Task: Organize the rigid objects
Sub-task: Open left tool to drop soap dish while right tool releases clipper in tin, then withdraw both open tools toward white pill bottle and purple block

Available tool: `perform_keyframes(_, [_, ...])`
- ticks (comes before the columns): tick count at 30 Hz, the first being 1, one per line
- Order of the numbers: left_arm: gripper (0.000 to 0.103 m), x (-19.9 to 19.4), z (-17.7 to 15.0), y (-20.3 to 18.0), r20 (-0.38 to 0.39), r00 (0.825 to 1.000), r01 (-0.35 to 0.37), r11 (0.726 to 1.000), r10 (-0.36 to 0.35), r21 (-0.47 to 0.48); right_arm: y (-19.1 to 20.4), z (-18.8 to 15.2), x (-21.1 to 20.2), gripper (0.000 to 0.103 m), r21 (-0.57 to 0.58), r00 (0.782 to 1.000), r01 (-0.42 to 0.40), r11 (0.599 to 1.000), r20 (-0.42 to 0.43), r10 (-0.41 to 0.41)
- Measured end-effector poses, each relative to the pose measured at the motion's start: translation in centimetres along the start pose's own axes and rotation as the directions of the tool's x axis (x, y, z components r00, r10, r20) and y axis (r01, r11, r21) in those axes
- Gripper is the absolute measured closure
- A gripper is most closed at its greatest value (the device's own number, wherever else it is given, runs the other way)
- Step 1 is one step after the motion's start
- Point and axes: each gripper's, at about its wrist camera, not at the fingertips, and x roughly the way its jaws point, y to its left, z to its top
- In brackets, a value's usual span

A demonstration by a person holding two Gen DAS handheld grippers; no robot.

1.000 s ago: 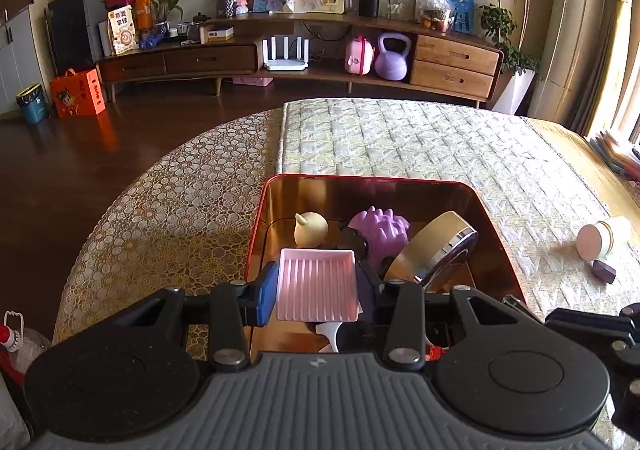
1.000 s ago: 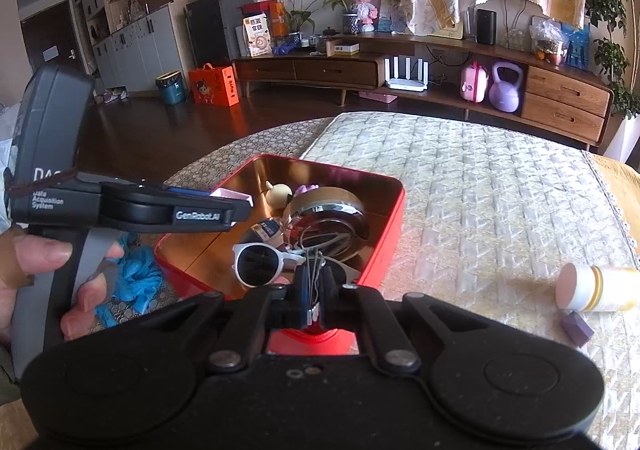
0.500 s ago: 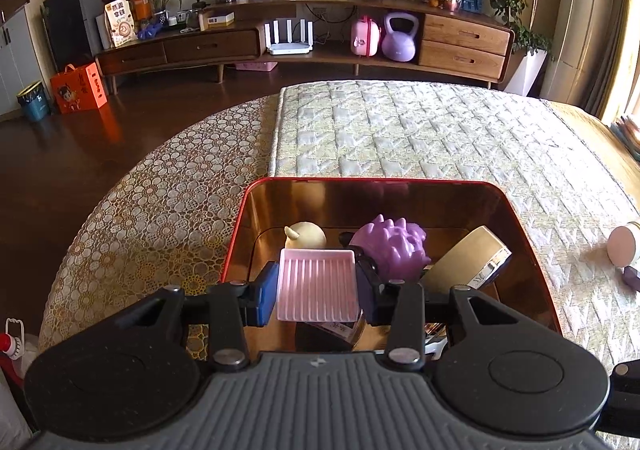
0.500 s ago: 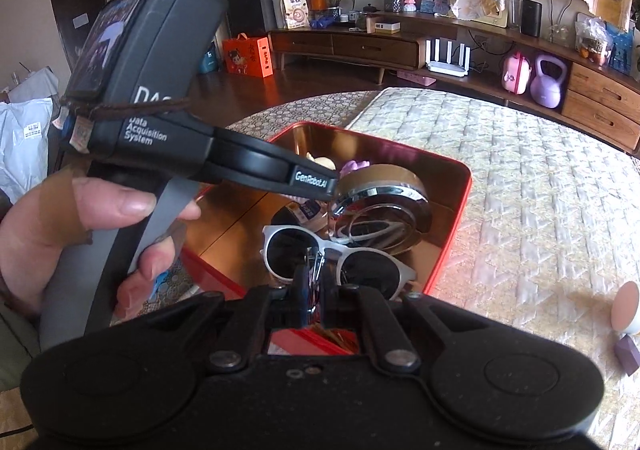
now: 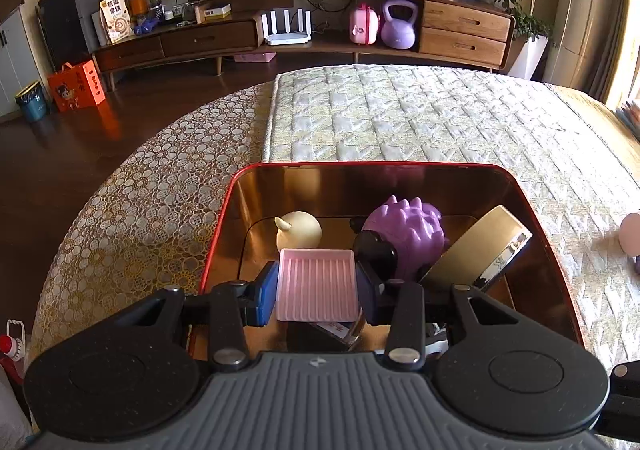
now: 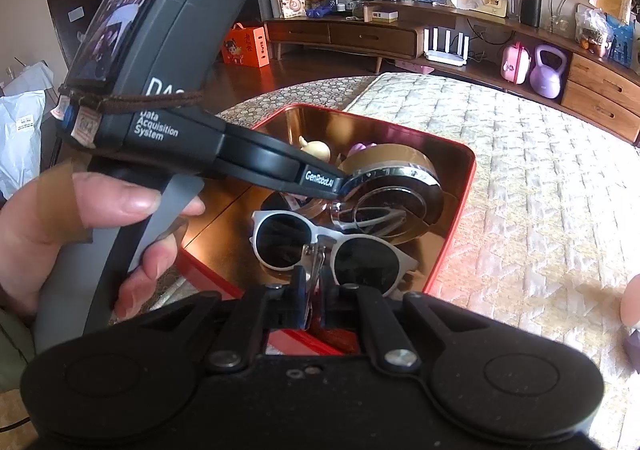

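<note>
A red tin box (image 5: 536, 210) (image 6: 460, 210) with a gold inside stands on the quilted bed. It holds a cream garlic-shaped toy (image 5: 298, 228), a purple spiky toy (image 5: 408, 238), a round gold tin (image 5: 476, 250) (image 6: 392, 178) and white sunglasses (image 6: 320, 242). My left gripper (image 5: 317, 286) is shut on a pink ribbed tray (image 5: 317, 284) and holds it above the box's near part. My right gripper (image 6: 314, 290) is shut on a small metal nail clipper (image 6: 313, 262), just over the box's near rim, in front of the sunglasses.
The left hand and its grey handle (image 6: 152, 90) fill the left of the right wrist view. A pale jar (image 5: 630, 230) and a small purple block (image 6: 632, 346) lie on the bed right of the box. A wooden sideboard (image 5: 320, 34) stands behind.
Both grippers have moved closer over the box, each still shut on its object. The left handle now looms larger in the right wrist view. The sunglasses lie nearer to my right fingertips.
</note>
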Motion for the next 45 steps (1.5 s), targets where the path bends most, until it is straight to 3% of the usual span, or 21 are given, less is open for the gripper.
perform_keyframes(6, [0.062, -0.3, -0.2, -0.3, -0.011, 1.000, 0.002, 1.000, -0.002, 0.006, -0.3, 0.1, -0.6, 0.096, 0.014, 1.000, -0.006, 1.000, 0.003, 0.006])
perform_keyframes(21, [0.051, -4.3, -1.3, -0.8, 0.021, 0.999, 0.044, 0.999, -0.044, 0.017, -0.3, 0.0, -3.5, 0.079, 0.032, 0.999, -0.003, 0.999, 0.054, 0.001])
perform_keyframes(32, [0.048, -8.6, -2.3, -1.7, 0.059, 0.995, 0.074, 0.996, -0.076, 0.039, -0.6, -0.7, -7.2, 0.051, 0.051, 0.993, 0.017, 0.999, 0.114, -0.023])
perform_keyframes(36, [0.036, -10.0, -2.8, -2.2, 0.078, 0.993, 0.089, 0.995, -0.092, 0.040, -1.0, -1.2, -8.6, 0.043, 0.061, 0.991, 0.018, 0.998, 0.129, -0.026])
perform_keyframes(45, [0.034, -12.8, -4.3, -4.4, 0.105, 0.986, 0.123, 0.991, -0.128, 0.058, -2.6, -3.3, -11.6, 0.019, 0.087, 0.986, 0.045, 0.995, 0.154, -0.058])
